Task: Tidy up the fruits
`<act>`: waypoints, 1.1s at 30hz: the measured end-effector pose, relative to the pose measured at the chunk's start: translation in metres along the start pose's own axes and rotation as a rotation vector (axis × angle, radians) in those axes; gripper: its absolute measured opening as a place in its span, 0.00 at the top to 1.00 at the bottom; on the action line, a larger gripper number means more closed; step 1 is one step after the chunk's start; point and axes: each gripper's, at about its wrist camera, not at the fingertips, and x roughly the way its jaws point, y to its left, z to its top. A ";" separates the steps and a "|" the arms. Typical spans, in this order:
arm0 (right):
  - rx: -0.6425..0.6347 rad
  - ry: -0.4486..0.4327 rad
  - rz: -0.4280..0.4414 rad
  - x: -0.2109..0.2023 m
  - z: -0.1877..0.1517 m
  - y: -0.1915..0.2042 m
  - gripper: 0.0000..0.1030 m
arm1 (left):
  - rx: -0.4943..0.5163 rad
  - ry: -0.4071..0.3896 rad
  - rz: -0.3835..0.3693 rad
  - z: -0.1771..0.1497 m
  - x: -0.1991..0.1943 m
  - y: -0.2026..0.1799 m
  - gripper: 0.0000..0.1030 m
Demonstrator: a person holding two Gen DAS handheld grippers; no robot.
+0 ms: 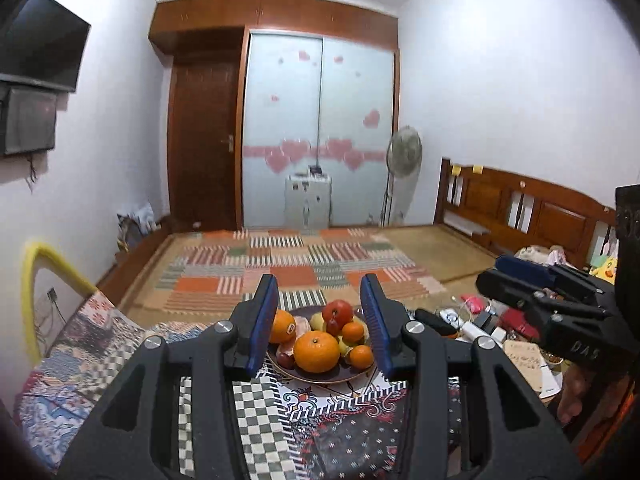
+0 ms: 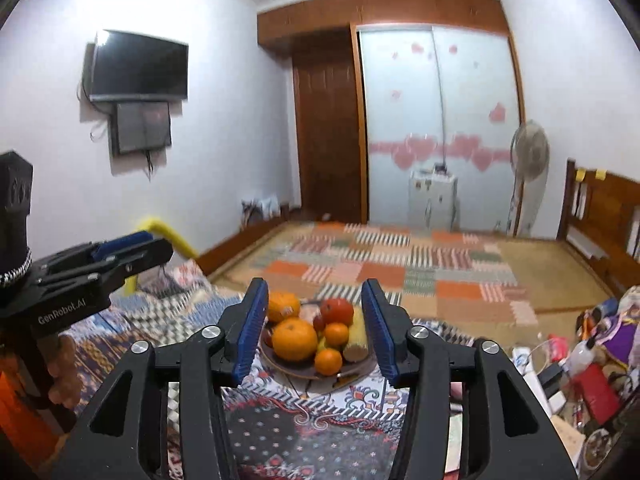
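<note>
A: Where is the fruit?

B: Heaped on a dark plate (image 1: 320, 378) that sits on a patterned cloth (image 1: 344, 420), straight ahead of both cameras. At the front of the heap is a big orange (image 1: 317, 351). Behind it stands a red apple (image 1: 337, 312), and to the left a second orange with a sticker (image 1: 282, 326). Two small tangerines lie on the right side, one near the apple (image 1: 353, 331) and one lower, by the rim (image 1: 361, 356). From the right wrist view a cob of corn (image 2: 357, 338) shows at the right edge of the plate.

A: And the tongs?

B: The left gripper (image 1: 326, 316) is released; its blue pads (image 1: 264, 322) stand apart with nothing between them, and the plate shows through the gap. The right gripper (image 2: 314, 322) is likewise released, its pads (image 2: 250, 334) parted and empty. Neither touches the fruit; both hover short of the plate and above the cloth.

A: Do they see each other?

B: Yes. The right one appears at the right edge of the left view, and the left one at the left edge of the right view, a hand (image 2: 64, 372) wrapped round its grip.

A: What else is around?

B: A checked rug (image 1: 296, 272) on the floor beyond, a wardrobe with pale sliding doors (image 1: 320, 128), a standing fan (image 1: 404, 152), a wooden headboard (image 1: 520, 208), and a television (image 2: 138, 66) on the left wall. To the right of the plate lies a clutter of small things, too jumbled to tell apart.
</note>
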 end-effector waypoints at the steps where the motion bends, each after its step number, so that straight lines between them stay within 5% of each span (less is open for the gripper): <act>1: -0.004 -0.019 -0.004 -0.008 0.002 0.004 0.53 | 0.003 -0.019 0.004 0.002 -0.013 -0.001 0.58; 11: -0.019 -0.140 -0.020 -0.052 0.006 0.033 0.41 | 0.037 -0.117 0.043 -0.001 -0.083 -0.011 0.34; 13: -0.012 -0.146 -0.024 -0.053 0.004 0.035 0.28 | 0.044 -0.120 0.045 -0.001 -0.087 -0.011 0.32; 24: -0.007 -0.156 -0.051 -0.066 -0.006 0.037 0.13 | 0.060 -0.138 0.066 -0.007 -0.103 -0.018 0.10; 27: 0.001 -0.169 -0.058 -0.073 -0.009 0.037 0.02 | 0.060 -0.140 0.068 -0.009 -0.105 -0.018 0.07; 33: 0.003 -0.170 -0.064 -0.075 -0.011 0.036 0.00 | 0.054 -0.133 0.064 -0.013 -0.104 -0.019 0.04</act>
